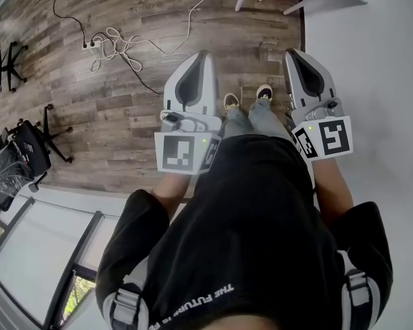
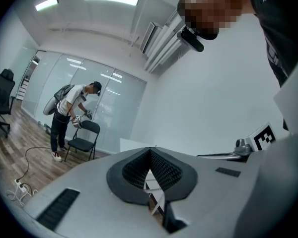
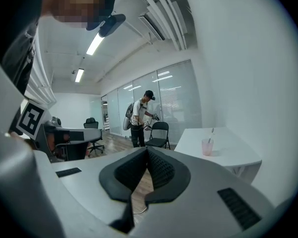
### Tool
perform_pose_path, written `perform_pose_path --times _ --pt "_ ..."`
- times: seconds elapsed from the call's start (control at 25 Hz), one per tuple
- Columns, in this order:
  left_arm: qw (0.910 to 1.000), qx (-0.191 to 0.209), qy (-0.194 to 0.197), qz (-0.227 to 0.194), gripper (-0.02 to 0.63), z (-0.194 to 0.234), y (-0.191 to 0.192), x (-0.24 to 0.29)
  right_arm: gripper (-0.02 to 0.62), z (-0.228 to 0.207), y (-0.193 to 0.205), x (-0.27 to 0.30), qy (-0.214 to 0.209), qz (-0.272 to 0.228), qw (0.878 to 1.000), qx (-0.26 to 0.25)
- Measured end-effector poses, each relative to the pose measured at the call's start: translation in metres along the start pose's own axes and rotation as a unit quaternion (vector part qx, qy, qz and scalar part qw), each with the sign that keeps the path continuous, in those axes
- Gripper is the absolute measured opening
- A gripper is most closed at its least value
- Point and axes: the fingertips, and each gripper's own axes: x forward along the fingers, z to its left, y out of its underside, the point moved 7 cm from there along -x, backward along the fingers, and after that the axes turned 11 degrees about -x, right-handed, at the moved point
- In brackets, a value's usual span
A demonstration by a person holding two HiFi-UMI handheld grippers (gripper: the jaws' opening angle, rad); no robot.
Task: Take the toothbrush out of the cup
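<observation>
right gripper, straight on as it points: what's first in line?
Way looks free nearby. The right gripper seems aimed at the far folding chair; the cup on the table lies right of that line.

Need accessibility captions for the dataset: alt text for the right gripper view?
The grey right gripper has its jaws shut, empty; beyond them at right, a white table holds a translucent pink cup with a toothbrush standing in it. Farther back, a person stands by a black folding chair.
</observation>
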Motion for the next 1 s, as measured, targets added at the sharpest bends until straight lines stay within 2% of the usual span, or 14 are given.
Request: perform_pose_path --times 0.2,0.56,1.0 --pt "1.0000 -0.005 -0.002 -0.002 0.008 0.001 0.008 0.002 0.017 -0.006 0.002 -0.006 0.008 -0.003 1.000 0.010" --pt "0.9998 0.011 -0.007 -0.018 0.008 -0.021 0.006 0.009 0.017 -0.028 0.002 -0.014 0.010 -0.027 0.999 0.023" --pt "0.9993 0.032 -0.012 -0.014 0.008 -0.069 0.015 0.051 0.017 -0.086 0.017 -0.026 0.009 -0.043 0.998 0.054"
